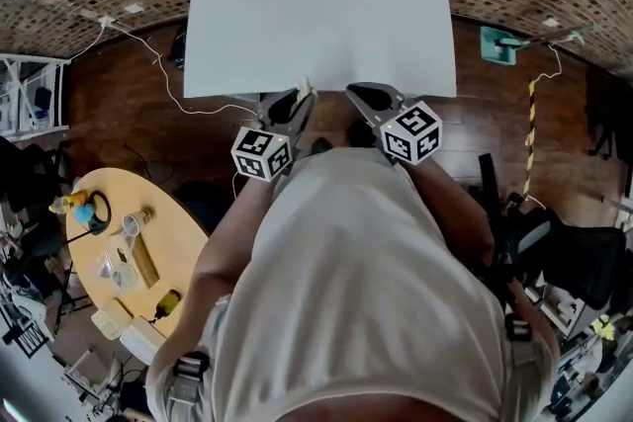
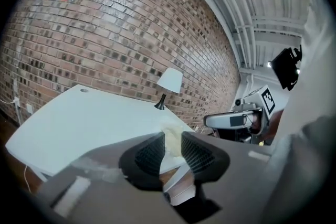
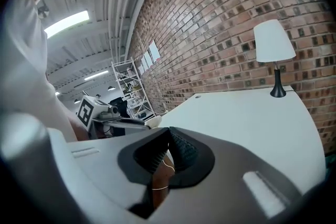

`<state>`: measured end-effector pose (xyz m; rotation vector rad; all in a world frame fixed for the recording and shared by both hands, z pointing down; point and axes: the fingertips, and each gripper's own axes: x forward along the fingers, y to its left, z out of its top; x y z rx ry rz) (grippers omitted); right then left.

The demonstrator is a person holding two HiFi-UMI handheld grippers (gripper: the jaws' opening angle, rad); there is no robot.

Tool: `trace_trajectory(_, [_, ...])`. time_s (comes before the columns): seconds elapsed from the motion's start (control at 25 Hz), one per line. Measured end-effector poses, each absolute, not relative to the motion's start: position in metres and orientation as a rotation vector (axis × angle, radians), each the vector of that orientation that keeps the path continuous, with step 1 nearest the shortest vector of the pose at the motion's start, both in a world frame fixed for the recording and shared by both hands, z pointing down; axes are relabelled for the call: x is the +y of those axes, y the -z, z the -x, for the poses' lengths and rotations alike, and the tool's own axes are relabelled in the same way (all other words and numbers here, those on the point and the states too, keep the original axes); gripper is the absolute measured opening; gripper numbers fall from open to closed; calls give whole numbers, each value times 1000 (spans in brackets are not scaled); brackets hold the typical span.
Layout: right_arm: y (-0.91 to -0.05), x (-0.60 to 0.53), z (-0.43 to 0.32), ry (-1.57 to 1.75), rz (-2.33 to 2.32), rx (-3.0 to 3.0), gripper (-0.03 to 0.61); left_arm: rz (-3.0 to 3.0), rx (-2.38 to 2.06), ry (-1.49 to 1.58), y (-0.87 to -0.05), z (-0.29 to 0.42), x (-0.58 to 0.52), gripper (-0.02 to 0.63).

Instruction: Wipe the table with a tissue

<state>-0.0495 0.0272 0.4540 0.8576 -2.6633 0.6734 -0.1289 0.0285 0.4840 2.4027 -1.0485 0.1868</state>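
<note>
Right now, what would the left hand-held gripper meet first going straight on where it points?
Probably the white rectangular tabletop, just past its near edge; the cream tissue in its jaws would touch first.

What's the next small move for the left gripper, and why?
Probably ease the left gripper forward and down until the tissue meets the table. Its jaws pinch the tissue, but it sits at the near edge, apparently off the surface.
</note>
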Motion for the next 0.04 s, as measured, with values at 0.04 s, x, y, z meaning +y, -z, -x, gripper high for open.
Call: trace_trajectory(0.04, [-456, 31, 52, -688, -866, -2652, 8, -2401, -1031, -190, -484, 130, 33, 107])
